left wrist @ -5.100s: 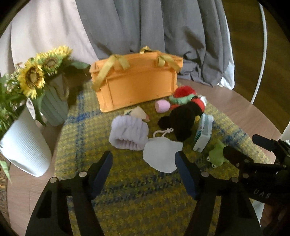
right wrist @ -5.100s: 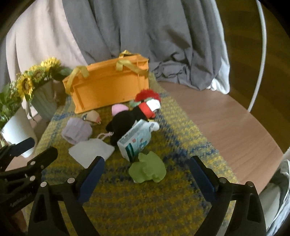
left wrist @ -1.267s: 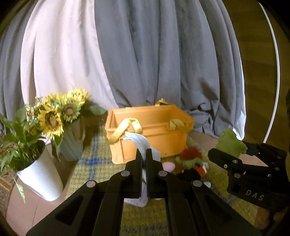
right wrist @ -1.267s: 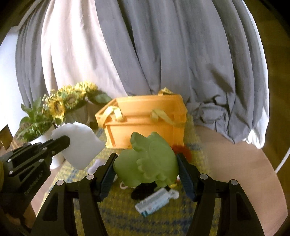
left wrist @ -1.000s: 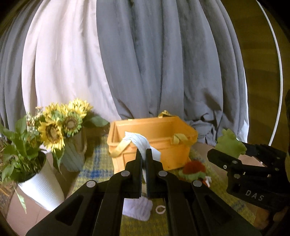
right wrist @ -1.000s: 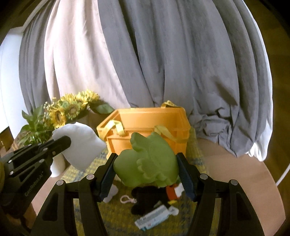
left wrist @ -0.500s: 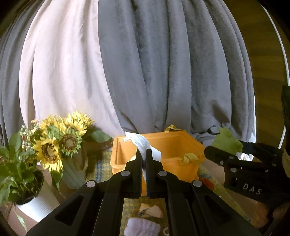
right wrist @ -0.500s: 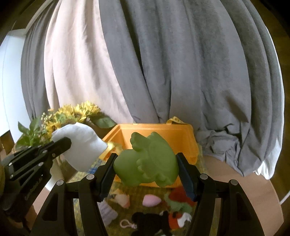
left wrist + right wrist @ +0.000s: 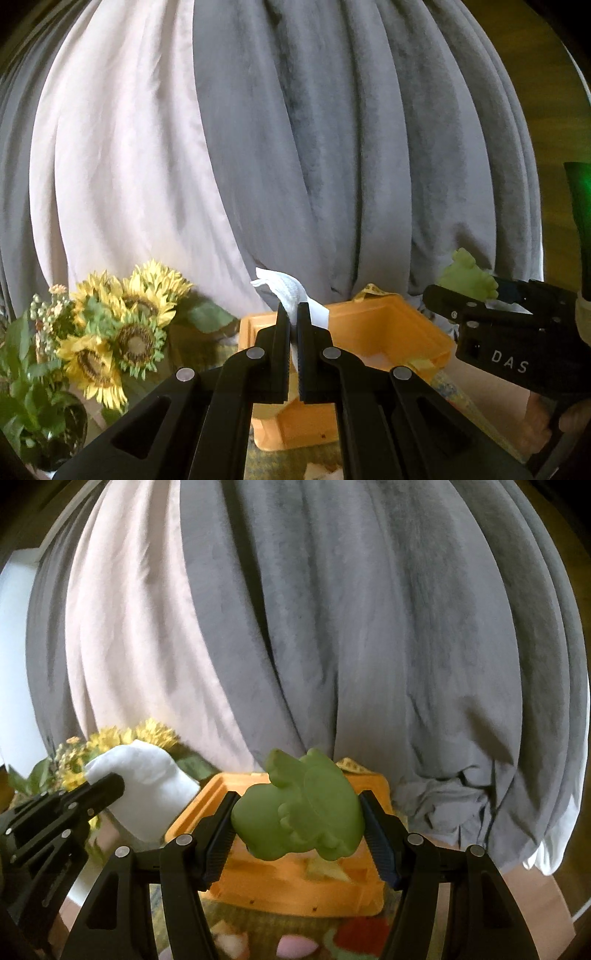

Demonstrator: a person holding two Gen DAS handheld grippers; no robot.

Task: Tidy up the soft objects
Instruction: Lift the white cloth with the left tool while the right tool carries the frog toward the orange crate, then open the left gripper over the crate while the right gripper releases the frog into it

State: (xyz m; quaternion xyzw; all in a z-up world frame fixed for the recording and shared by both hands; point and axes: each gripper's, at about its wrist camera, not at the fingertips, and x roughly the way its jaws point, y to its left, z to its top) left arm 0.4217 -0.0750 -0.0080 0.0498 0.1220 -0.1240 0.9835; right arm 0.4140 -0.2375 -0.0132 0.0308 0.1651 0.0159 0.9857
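My left gripper (image 9: 293, 314) is shut on a thin white cloth pouch (image 9: 286, 291), which sticks up from between its fingers; in the right wrist view the same white pouch (image 9: 146, 788) hangs at the left. My right gripper (image 9: 297, 805) is shut on a soft green frog toy (image 9: 301, 819), also seen from the side as the green frog (image 9: 467, 277) at the right of the left wrist view. Both are held in the air in front of and slightly above the open orange basket (image 9: 373, 332), whose rim (image 9: 295, 890) lies just below the frog.
A vase of sunflowers (image 9: 122, 332) stands left of the basket. Grey and pale curtains (image 9: 332, 627) hang close behind. Red, pink and other soft toys (image 9: 354, 936) lie on the yellow-blue mat in front of the basket. A hand (image 9: 543, 424) holds the right gripper's handle.
Both grippers have moved forward and up toward the basket with the pouch and the frog; the basket looks closer and lower, and the toys on the mat have slid to the bottom edge.
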